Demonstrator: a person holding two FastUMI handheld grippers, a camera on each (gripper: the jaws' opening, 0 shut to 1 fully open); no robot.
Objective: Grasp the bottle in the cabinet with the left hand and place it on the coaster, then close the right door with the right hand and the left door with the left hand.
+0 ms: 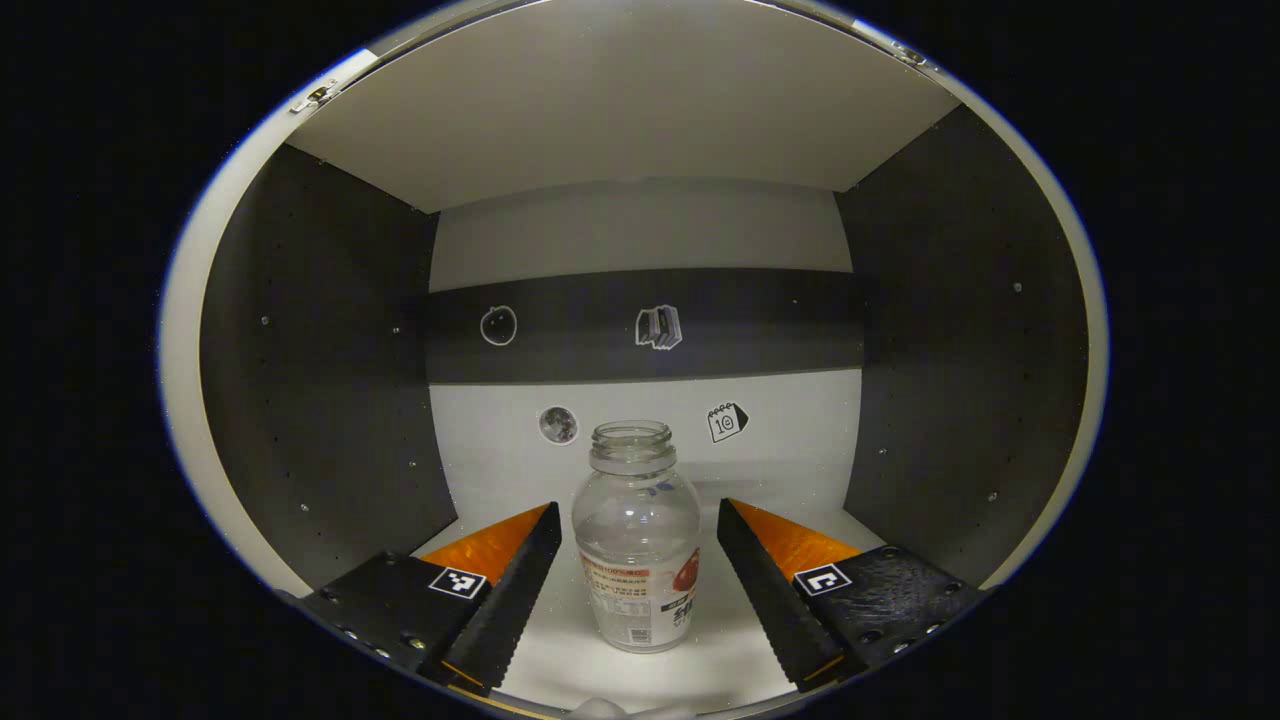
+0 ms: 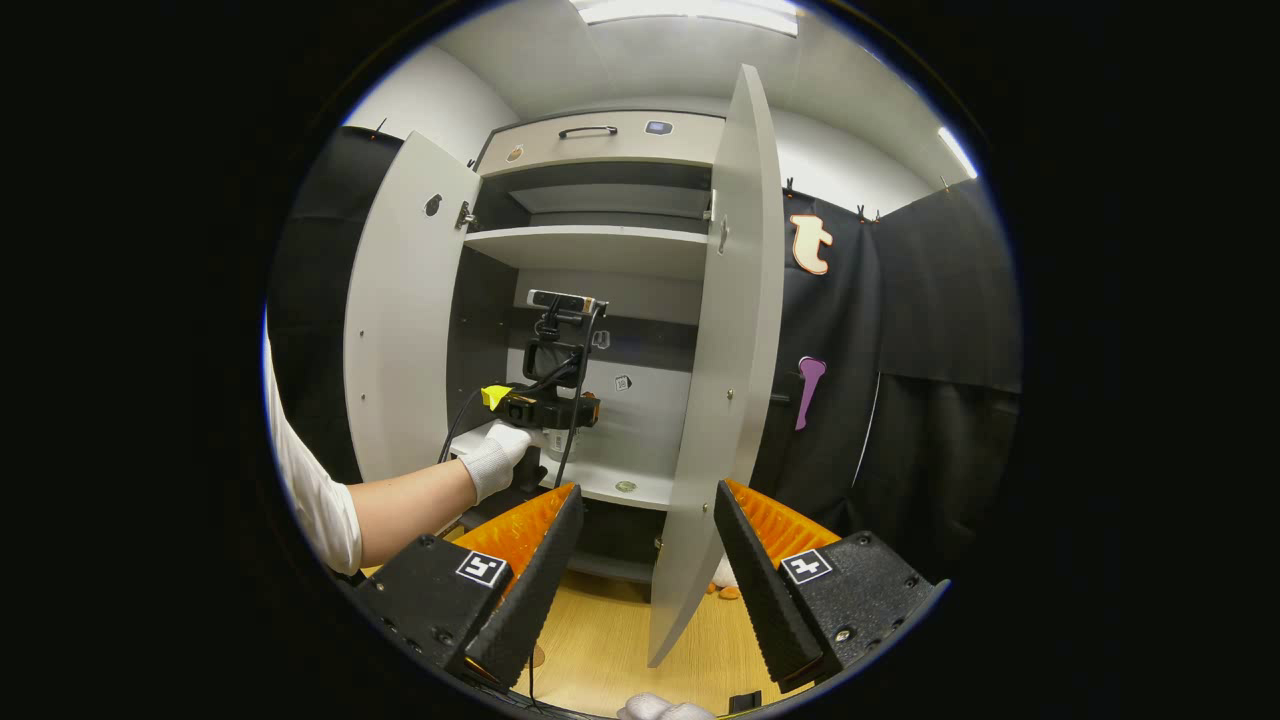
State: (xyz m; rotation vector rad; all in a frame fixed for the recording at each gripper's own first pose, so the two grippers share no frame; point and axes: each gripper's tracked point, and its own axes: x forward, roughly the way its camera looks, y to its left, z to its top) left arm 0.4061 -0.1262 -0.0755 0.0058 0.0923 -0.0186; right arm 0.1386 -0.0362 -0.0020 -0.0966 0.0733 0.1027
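A clear, uncapped bottle (image 1: 637, 540) stands upright on the cabinet shelf (image 1: 560, 665), long axis vertical, mouth up. The left tool (image 1: 637, 570) is spread wide, its fingers either side of the bottle, not touching. It looks empty, light, rigid and slippery; the labelled belly seems the best grip. The right tool (image 2: 645, 560) hangs released before the right door (image 2: 725, 350).

Readable marks inside the cabinet

A calendar sticker (image 1: 727, 422) on the cabinet's back wall shows "10"; the bottle's label (image 1: 640, 595) print is too small to read.
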